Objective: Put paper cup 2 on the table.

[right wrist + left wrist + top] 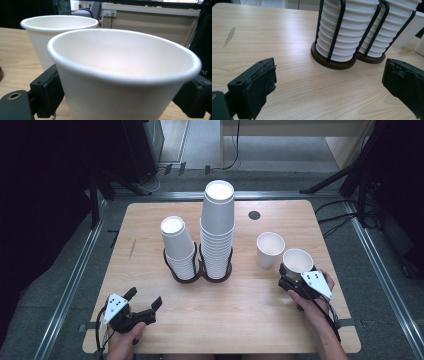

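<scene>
A white paper cup [297, 260] stands upright on the wooden table [250, 310] at the right, between the jaws of my right gripper [298, 273]. In the right gripper view this cup [120, 75] is near and large. The black pads [51, 87] flank its lower wall on both sides, and the wall is round and undented, so I read the jaws as open around it. A second loose cup [270, 249] stands just beyond it, also in the right gripper view [47, 35]. My left gripper [145, 298] rests near the front left edge, open and empty [329, 85].
Two stacks of white cups stand mid-table in a black wire holder on a dark double base [200, 276]: a short stack [177, 247] and a tall stack [218, 227]. The left gripper view has both stacks [344, 32] ahead. A dark round hole [254, 215] marks the far side.
</scene>
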{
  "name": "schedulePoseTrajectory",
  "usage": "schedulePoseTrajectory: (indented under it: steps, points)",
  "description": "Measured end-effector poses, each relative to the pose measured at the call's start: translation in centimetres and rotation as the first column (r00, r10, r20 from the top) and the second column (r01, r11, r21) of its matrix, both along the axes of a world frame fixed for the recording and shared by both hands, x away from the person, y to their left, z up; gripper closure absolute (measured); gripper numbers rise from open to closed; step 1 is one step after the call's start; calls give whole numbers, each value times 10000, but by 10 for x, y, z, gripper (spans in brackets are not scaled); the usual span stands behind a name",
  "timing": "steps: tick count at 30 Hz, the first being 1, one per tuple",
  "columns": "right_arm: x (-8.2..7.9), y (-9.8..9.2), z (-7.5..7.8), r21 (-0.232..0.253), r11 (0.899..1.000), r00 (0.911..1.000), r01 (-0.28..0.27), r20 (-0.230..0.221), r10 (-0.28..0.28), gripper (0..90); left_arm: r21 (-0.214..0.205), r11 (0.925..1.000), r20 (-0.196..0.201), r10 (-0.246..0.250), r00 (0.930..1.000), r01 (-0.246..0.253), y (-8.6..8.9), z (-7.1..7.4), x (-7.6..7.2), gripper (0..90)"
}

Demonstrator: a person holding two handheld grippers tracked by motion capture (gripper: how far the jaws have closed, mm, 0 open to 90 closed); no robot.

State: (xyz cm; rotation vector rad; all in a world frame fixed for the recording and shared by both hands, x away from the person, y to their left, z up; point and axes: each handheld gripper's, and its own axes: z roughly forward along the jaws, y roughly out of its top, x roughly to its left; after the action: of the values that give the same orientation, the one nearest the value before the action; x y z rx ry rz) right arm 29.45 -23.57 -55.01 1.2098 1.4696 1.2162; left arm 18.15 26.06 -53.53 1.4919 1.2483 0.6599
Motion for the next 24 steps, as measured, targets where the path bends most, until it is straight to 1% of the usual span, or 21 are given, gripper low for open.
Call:
schedulePoseTrajectory:
  steps: [2,4,7,8,9,11,12,15,19,20,22,24]
  points:
    - [0,0,0,-59,10000,10000,-50,-26,50,95,5,10000,-1,-5,10000,5,0,0,0,0]
    - [0,1,-1,-46,10000,9999,-87,-147,86,92,5,10000,-2,-5,10000,5,1,0,0,0]
    - [-1,0,0,85,9999,9997,-139,-207,141,79,9,10000,-9,15,10000,-15,1,0,0,0]
    - [-2,0,1,212,9994,9994,-259,-211,264,54,22,10000,-13,18,10000,-18,1,0,0,0]
    - [-2,0,1,212,9994,9994,-259,-211,264,54,22,10000,-13,18,10000,-18,1,0,0,0]
    - [-4,-1,3,435,9983,9990,-380,-209,390,43,37,10000,-9,33,10000,-33,1,0,0,0]
    - [-4,-1,3,435,9983,9990,-380,-209,390,43,40,10000,-9,31,10000,-31,2,0,0,0]
    - [-7,-3,8,626,9969,9984,-480,-280,498,16,50,10000,-4,55,10000,-55,2,0,0,0]
    - [-11,-5,10,602,9966,9978,-571,-304,590,3,42,9999,-22,93,10000,-93,4,0,-1,0]
    - [-13,-6,11,471,9971,9978,-599,-242,611,3,39,9999,-33,104,9999,-104,4,0,-1,0]
    - [-15,-7,11,438,9971,9977,-622,-232,633,3,65,9999,-52,149,9999,-148,5,-1,0,0]
    - [-22,-10,12,360,9972,9976,-651,-192,658,0,233,9995,-60,220,9997,-219,6,-2,0,0]
